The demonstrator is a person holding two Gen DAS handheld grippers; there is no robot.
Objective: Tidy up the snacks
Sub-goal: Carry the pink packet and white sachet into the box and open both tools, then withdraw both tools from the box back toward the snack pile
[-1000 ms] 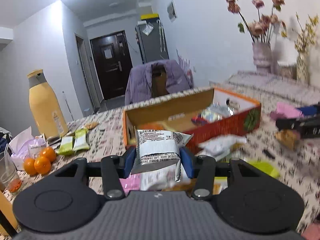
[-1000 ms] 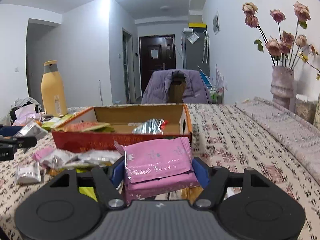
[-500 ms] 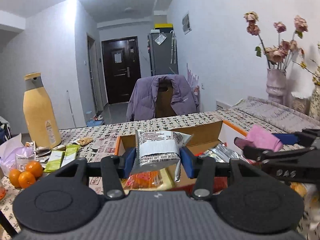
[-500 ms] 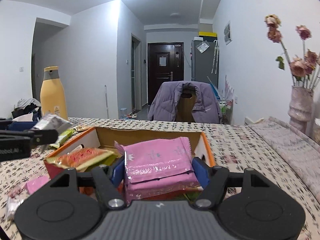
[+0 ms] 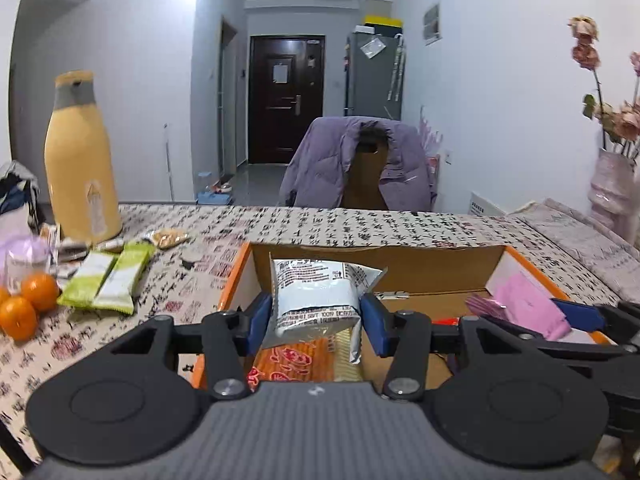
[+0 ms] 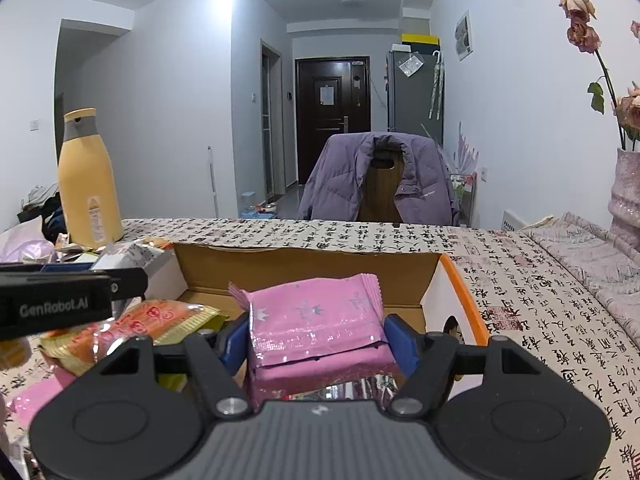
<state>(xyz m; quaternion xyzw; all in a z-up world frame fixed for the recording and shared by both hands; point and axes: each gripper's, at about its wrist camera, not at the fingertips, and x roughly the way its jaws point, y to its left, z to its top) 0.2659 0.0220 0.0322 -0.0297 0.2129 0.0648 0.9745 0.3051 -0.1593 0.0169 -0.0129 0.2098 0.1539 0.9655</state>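
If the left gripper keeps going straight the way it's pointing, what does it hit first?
Probably the cardboard box's far inner wall. The left gripper, shut on the white snack packet, points slightly down over the open box; depth is unclear.

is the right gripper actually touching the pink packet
Touching. The right wrist view shows the right gripper with both blue pads pressed against the sides of the pink packet, holding it above the box.

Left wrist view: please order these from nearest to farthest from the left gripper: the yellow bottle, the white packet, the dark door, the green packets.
1. White packet: held in the left gripper, over the box.
2. Green packets: on the table, to the left.
3. Yellow bottle: standing farther back on the left.
4. Dark door: at the hallway's end.
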